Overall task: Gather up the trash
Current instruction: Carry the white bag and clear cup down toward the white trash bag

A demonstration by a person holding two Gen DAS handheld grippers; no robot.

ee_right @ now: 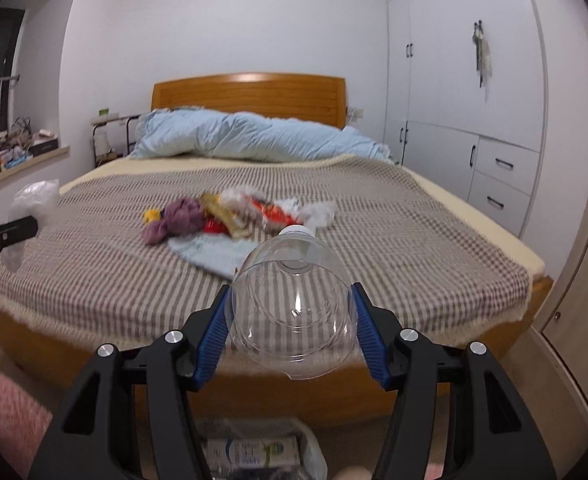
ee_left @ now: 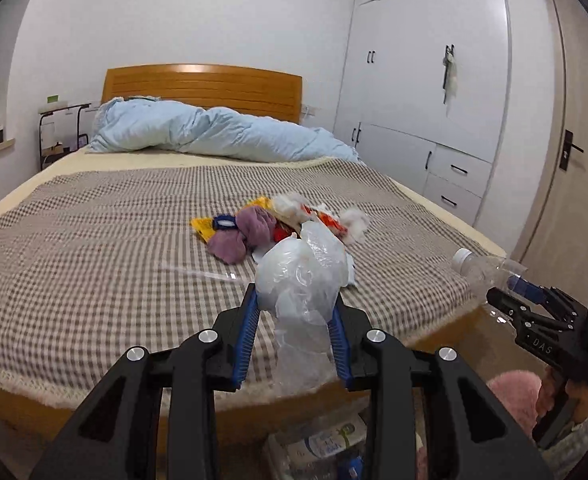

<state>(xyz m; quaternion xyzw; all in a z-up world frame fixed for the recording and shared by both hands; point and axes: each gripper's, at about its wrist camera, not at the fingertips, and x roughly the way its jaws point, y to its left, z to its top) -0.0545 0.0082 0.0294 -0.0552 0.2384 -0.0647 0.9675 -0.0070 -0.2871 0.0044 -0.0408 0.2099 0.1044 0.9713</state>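
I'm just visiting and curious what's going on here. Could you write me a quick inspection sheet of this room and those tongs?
Surface: bed with checked cover.
Job's things: crumpled plastic bag; clear bottle; wrapper pile mid-bed.
Clutter: purple cloth; blue duvet; bin bag holding trash on the floor.
Tongs: left tongs shut on the plastic bag; right tongs shut on the bottle.
Cables: nothing seen.
Surroundings: white wardrobe, door.

Left hand-held gripper [ee_left: 295, 312] – pads clamped, angled slightly down, right hand-held gripper [ee_right: 292, 316] – clamped wider, same tilt
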